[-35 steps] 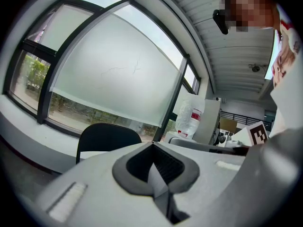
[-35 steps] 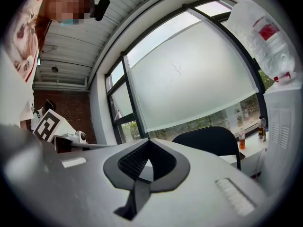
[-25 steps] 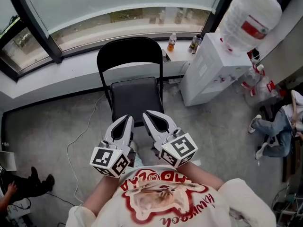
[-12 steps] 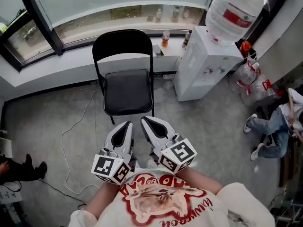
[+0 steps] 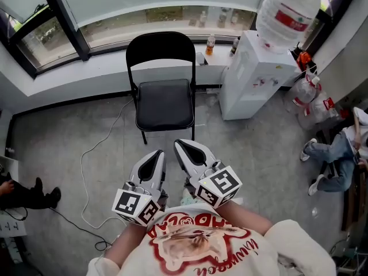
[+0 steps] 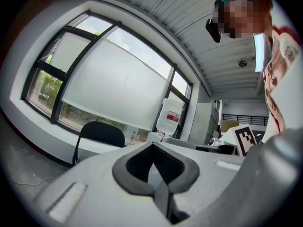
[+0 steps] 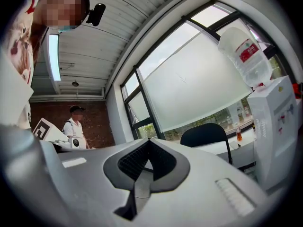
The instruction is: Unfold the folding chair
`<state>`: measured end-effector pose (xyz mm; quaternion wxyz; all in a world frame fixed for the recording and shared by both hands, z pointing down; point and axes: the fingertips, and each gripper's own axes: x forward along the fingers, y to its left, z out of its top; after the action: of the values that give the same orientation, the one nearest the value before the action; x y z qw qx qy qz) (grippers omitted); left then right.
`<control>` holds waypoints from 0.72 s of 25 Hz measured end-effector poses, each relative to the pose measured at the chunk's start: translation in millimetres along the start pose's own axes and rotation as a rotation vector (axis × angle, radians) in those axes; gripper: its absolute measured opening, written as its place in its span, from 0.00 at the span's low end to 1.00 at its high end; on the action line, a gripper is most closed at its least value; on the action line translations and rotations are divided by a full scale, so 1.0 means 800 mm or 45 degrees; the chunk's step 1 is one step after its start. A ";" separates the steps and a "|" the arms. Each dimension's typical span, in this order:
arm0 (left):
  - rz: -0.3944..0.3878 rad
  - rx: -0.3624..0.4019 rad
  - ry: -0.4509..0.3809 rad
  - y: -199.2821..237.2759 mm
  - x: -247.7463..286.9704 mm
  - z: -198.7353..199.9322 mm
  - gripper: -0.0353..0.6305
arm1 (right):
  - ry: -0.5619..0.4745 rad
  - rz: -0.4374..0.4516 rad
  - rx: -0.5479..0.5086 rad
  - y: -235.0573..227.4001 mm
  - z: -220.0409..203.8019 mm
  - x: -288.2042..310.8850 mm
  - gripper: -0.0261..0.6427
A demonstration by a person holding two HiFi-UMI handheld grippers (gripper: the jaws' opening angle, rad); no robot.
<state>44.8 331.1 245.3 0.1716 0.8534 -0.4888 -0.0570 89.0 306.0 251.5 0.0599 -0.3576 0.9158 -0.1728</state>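
The black folding chair (image 5: 165,103) stands unfolded on the grey floor, its back toward the window ledge and its seat flat. It also shows small in the left gripper view as the chair (image 6: 100,134) and in the right gripper view as the chair (image 7: 205,135). My left gripper (image 5: 155,157) and right gripper (image 5: 187,147) are held side by side close to my body, well short of the chair. Both are shut with nothing between them; the left gripper (image 6: 152,146) and the right gripper (image 7: 148,144) show their jaws meeting.
A white water dispenser (image 5: 253,76) with a large bottle (image 5: 286,13) stands right of the chair. Small bottles (image 5: 210,43) sit on the window ledge. A white cable (image 5: 92,154) snakes over the floor at left. People are at the right edge (image 5: 330,154) and left edge (image 5: 29,191).
The chair has drawn away from both grippers, with open floor now between them, as I step back. Both grippers stay shut and together.
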 end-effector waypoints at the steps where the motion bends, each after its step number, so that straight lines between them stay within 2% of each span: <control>1: -0.010 -0.016 0.001 0.000 -0.010 -0.002 0.06 | 0.005 -0.003 -0.001 0.008 -0.004 -0.001 0.07; 4: -0.026 -0.027 0.008 -0.001 -0.045 -0.004 0.06 | 0.011 -0.035 0.007 0.034 -0.015 -0.006 0.07; 11: -0.055 0.034 0.044 0.007 -0.144 -0.001 0.05 | -0.013 -0.119 -0.028 0.124 -0.047 -0.031 0.07; 15: -0.119 0.037 0.060 -0.001 -0.174 -0.010 0.05 | -0.003 -0.176 -0.068 0.167 -0.066 -0.058 0.07; 18: -0.174 0.035 0.075 -0.015 -0.180 -0.015 0.05 | 0.008 -0.212 -0.072 0.178 -0.076 -0.080 0.07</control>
<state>-16.5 462.5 241.8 0.1701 0.8884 -0.4249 -0.0367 31.8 463.8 255.7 0.0325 -0.4336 0.8875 -0.1524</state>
